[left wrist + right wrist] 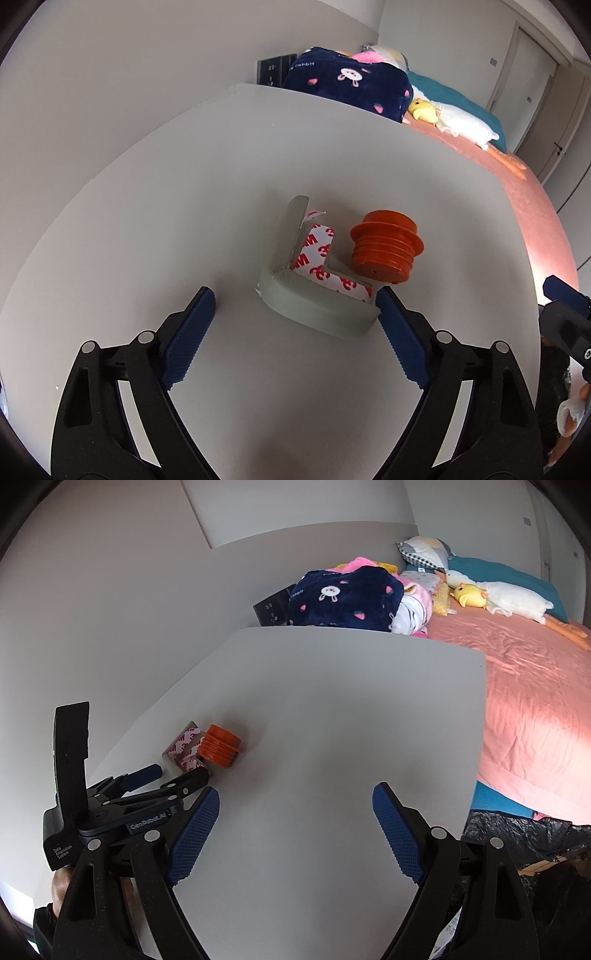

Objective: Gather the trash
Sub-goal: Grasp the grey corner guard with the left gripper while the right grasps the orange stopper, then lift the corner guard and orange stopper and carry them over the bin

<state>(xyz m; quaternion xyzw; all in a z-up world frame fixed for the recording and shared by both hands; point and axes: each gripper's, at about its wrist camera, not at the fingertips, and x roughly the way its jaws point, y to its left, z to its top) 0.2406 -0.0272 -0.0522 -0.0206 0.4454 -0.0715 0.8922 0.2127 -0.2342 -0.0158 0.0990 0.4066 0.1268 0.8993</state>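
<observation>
Your left gripper (295, 310) is spread wide, its right finger touching the grey corner guard (314, 291) on the white table (147, 221). Just beyond the guard lies an orange plug (386, 249). Your right gripper (295, 808) gapes empty, well apart.

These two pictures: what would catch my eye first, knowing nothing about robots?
Probably the orange plug in the middle of the white table, touching a grey corner guard lined with red-printed tape. The left hand-held gripper stands open around that guard, while the right hand-held gripper is open over bare table. Behind lies a pink bed with a white plush goose.
</observation>
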